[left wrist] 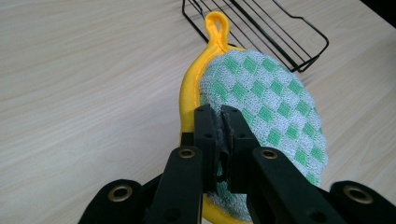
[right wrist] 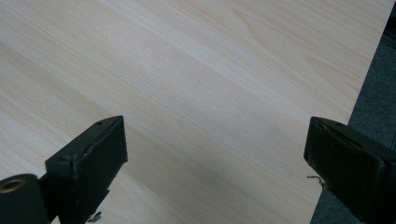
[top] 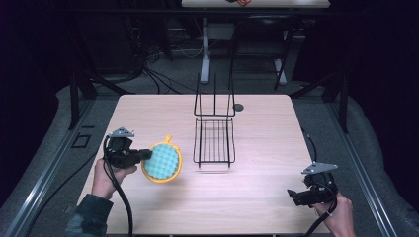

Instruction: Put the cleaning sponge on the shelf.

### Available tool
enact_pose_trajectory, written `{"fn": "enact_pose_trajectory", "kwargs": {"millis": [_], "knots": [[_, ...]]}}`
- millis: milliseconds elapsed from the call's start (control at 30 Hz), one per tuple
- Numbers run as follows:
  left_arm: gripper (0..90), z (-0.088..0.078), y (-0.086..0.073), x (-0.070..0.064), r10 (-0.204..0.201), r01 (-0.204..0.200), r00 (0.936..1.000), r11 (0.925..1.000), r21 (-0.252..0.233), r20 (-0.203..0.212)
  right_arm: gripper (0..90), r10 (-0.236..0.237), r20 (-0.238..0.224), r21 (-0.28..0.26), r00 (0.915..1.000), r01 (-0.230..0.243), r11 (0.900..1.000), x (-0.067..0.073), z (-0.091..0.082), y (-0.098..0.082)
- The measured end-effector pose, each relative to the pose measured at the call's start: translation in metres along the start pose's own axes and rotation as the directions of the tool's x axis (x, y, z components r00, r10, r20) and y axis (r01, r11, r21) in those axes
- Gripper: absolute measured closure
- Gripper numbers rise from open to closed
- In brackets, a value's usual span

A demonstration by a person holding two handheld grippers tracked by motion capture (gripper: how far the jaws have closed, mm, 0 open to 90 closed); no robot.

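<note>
A round pot holder (top: pixel 162 162), green-and-white checked with a yellow rim and hanging loop, is lifted on edge above the left part of the table. My left gripper (top: pixel 144 154) is shut on its near edge; in the left gripper view the two jaws pinch the checked cloth (left wrist: pixel 261 102) close together at the left gripper (left wrist: pixel 221 122). A black wire rack (top: pixel 214 126) stands at the table's middle, its base (left wrist: pixel 261 28) just past the loop. My right gripper (top: pixel 292 196) hovers open over bare wood near the table's front right corner, the right gripper (right wrist: pixel 217 154) holding nothing.
The light wooden table (top: pixel 257 148) ends close to the right gripper, where grey floor (right wrist: pixel 373 84) shows past its edge. A small dark disc (top: pixel 238 106) lies behind the rack. Desk legs and cables stand on the floor beyond.
</note>
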State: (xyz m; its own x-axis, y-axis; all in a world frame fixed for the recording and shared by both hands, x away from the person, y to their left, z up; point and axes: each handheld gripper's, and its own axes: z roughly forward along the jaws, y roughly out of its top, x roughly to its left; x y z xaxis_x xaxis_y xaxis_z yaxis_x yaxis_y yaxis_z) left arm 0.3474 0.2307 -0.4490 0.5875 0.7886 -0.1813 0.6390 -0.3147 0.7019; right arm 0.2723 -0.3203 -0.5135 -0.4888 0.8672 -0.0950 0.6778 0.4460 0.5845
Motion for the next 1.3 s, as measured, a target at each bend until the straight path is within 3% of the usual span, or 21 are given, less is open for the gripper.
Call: {"fn": "enact_pose_trajectory", "kwargs": {"millis": [600, 800, 967, 1300], "knots": [[86.2, 0.013, 0.035, -0.002, -0.004, 0.005, 0.9998, 0.9995, -0.031, 0.021, 6.3, -0.009, -0.006, -0.005, 0.9999, 0.009, 1.0, 0.001, -0.003, 0.003], [86.3, 0.03, 0.049, -0.003, -0.018, 0.02, 0.9994, 0.9986, -0.05, 0.031, 6.5, -0.021, -0.009, -0.006, 0.9997, 0.021, 1.0, 0.003, 0.0, 0.004], [86.3, 0.042, 0.056, -0.006, -0.032, 0.035, 0.9988, 0.9976, -0.059, 0.036, 6.8, -0.03, -0.01, -0.011, 0.9995, 0.03, 0.999, 0.005, 0.002, 0.004], [86.3, 0.061, 0.062, -0.006, -0.098, 0.102, 0.9939, 0.9901, -0.096, 0.051, 6.8, -0.035, -0.009, -0.008, 0.9993, 0.035, 0.999, 0.005, 0.001, 0.004]]}}
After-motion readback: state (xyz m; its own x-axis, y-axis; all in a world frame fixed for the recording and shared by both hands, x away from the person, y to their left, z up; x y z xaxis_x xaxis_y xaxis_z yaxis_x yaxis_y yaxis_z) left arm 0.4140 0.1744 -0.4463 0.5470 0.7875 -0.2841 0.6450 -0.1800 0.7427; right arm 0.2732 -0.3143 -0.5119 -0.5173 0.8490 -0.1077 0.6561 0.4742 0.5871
